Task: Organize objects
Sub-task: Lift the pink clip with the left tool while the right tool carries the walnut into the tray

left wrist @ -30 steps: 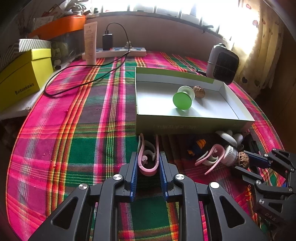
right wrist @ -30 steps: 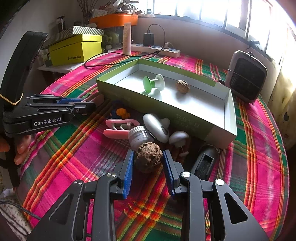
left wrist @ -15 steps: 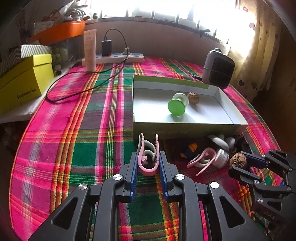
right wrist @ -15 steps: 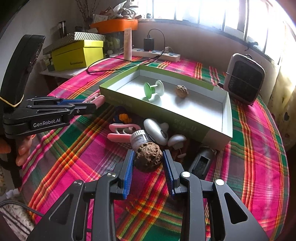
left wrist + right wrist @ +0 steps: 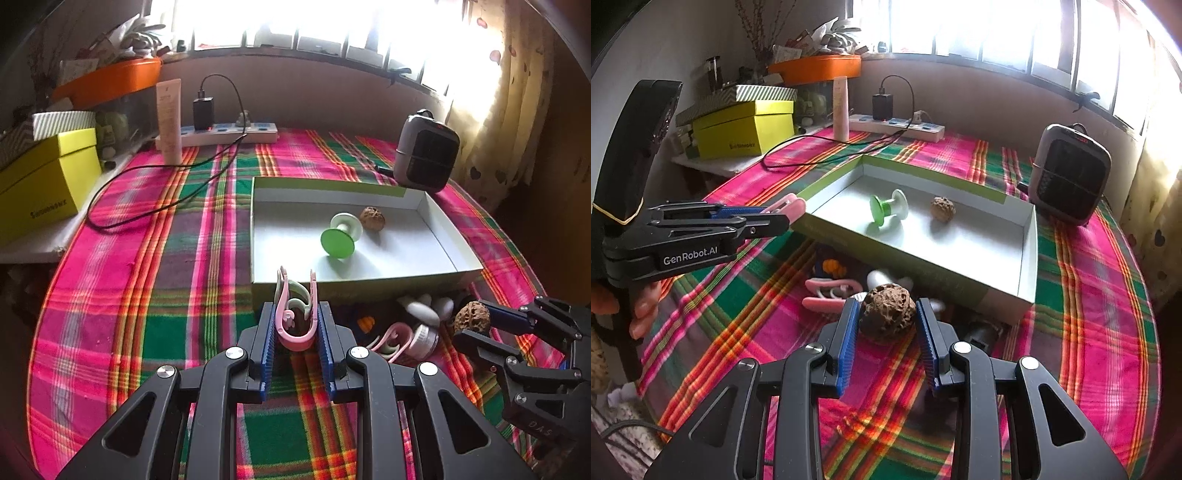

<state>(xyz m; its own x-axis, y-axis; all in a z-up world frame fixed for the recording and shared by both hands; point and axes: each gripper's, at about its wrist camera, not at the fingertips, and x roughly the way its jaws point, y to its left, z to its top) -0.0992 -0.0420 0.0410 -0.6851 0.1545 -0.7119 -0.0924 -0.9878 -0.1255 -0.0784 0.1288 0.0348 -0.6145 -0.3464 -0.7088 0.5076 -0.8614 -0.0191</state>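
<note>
A home: plaid tablecloth (image 5: 155, 258), curtained window (image 5: 491, 74), small heater (image 5: 1069, 173).

The open box (image 5: 1028, 254) has bare floor right of the walnut (image 5: 942, 208). A heater (image 5: 1071, 177) crowds its far corner, and small clutter (image 5: 831, 268) lines its near wall

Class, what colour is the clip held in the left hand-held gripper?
Pink clip, with a pale green inner curl; the left wrist view shows it best.
</note>
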